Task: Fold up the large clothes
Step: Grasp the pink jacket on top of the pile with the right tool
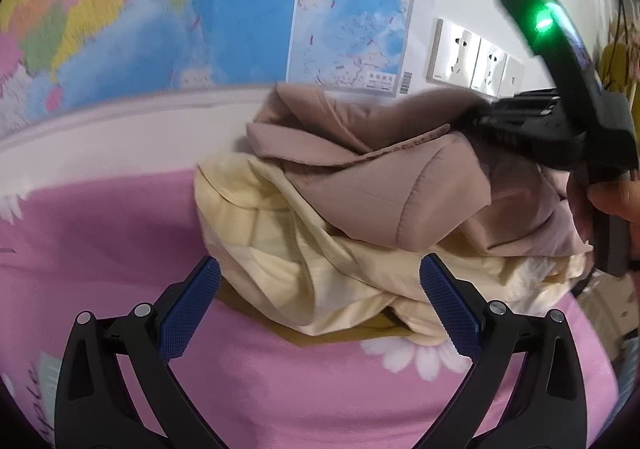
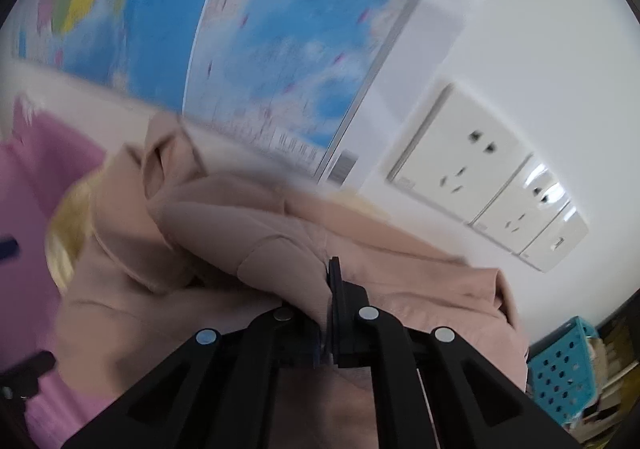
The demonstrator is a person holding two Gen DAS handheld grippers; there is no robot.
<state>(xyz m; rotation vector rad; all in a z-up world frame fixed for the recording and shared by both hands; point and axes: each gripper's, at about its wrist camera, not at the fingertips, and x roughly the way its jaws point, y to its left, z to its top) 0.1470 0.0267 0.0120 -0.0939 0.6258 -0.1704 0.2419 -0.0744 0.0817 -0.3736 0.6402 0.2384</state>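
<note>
Left gripper (image 1: 320, 305) hovering with jaws standing wide apart over a pink floral bedsheet (image 1: 120, 233), cream garment (image 1: 280, 249) lying crumpled just beyond, tan coat (image 1: 380, 185) piled on it, right gripper (image 1: 532, 133) reaching into the coat's far right side, wall map (image 1: 200, 9) hanging behind.

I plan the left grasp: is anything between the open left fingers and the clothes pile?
Nothing visible. The left gripper is open, and the cream garment lies directly between its fingers, under the tan coat.
</note>
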